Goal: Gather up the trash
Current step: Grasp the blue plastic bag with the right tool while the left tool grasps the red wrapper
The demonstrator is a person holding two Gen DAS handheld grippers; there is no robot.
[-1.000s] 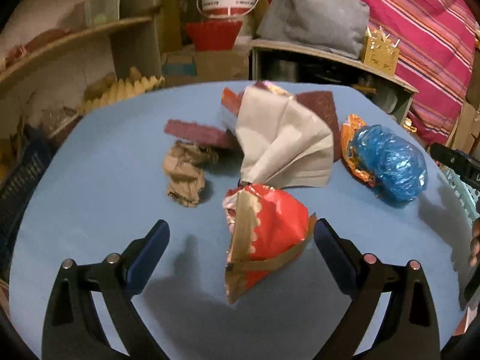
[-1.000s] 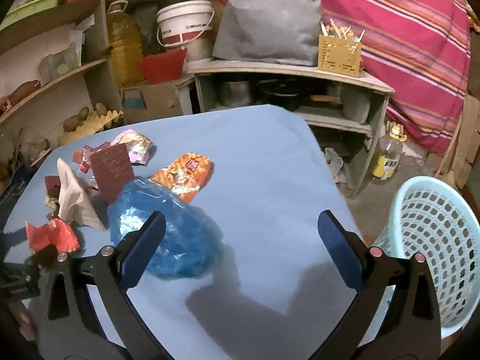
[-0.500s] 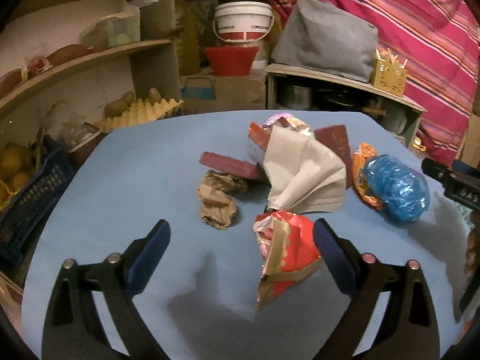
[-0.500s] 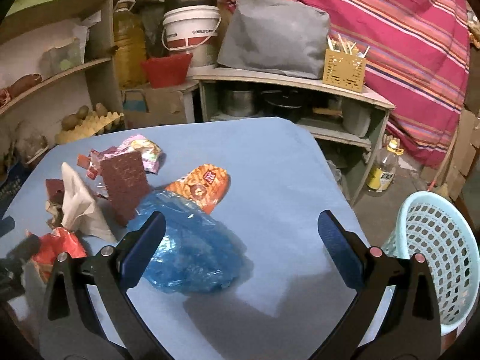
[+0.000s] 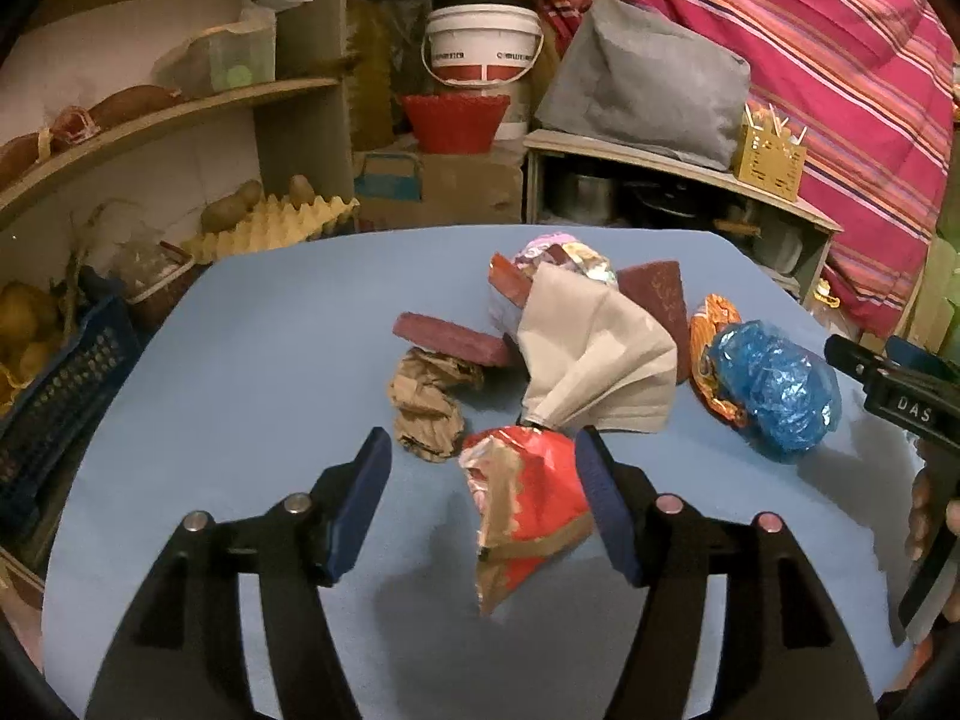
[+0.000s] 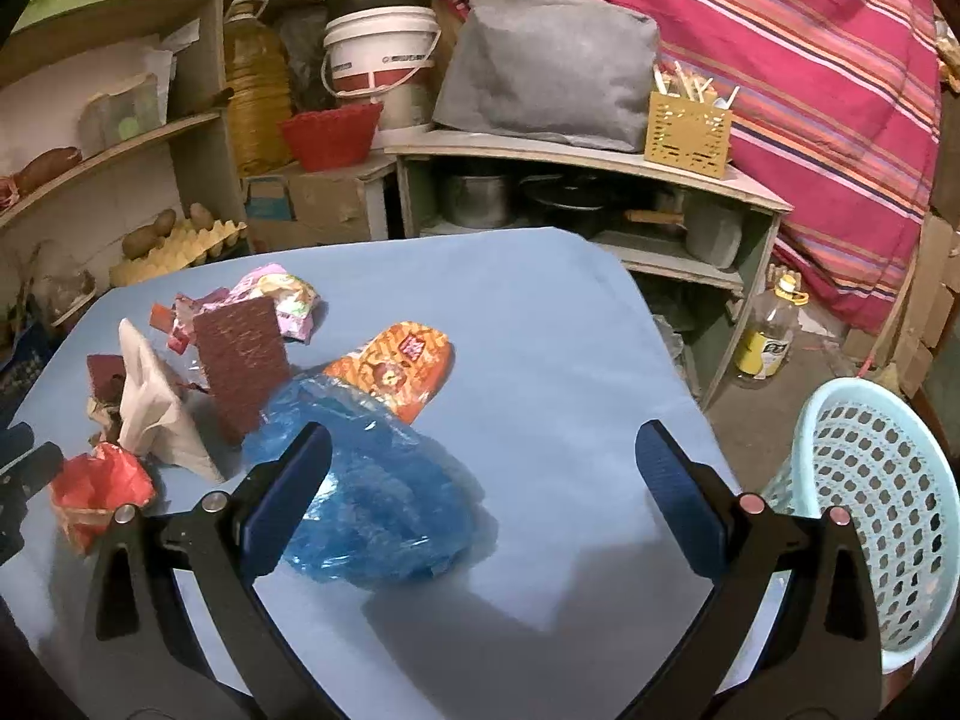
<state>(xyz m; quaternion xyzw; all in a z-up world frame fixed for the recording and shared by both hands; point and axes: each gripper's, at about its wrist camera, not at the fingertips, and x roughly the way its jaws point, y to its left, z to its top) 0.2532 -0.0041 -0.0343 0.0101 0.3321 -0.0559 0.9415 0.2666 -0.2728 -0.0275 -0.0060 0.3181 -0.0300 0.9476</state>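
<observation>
Trash lies on a blue table [image 5: 252, 360]. My left gripper [image 5: 483, 492] is open, its jaws narrowed around a red and gold wrapper [image 5: 528, 504], the right pad close against it. Behind are crumpled brown paper [image 5: 426, 402], a white paper napkin [image 5: 594, 354], maroon wrappers [image 5: 450, 339], an orange wrapper [image 5: 705, 336] and a blue plastic bag [image 5: 774, 384]. My right gripper [image 6: 483, 498] is open, with the blue plastic bag [image 6: 384, 498] just inside its left finger. The red wrapper [image 6: 99, 489] shows at the left of the right wrist view.
A light blue perforated basket [image 6: 870, 516] stands on the floor right of the table. Shelves with an egg tray [image 5: 270, 228], a bucket [image 5: 480, 54] and pots stand behind. A dark crate [image 5: 54, 396] sits off the table's left edge.
My left gripper's jaws have narrowed from wide open to either side of the red wrapper. My right gripper has shifted slightly, and the blue bag now sits nearer its left finger.
</observation>
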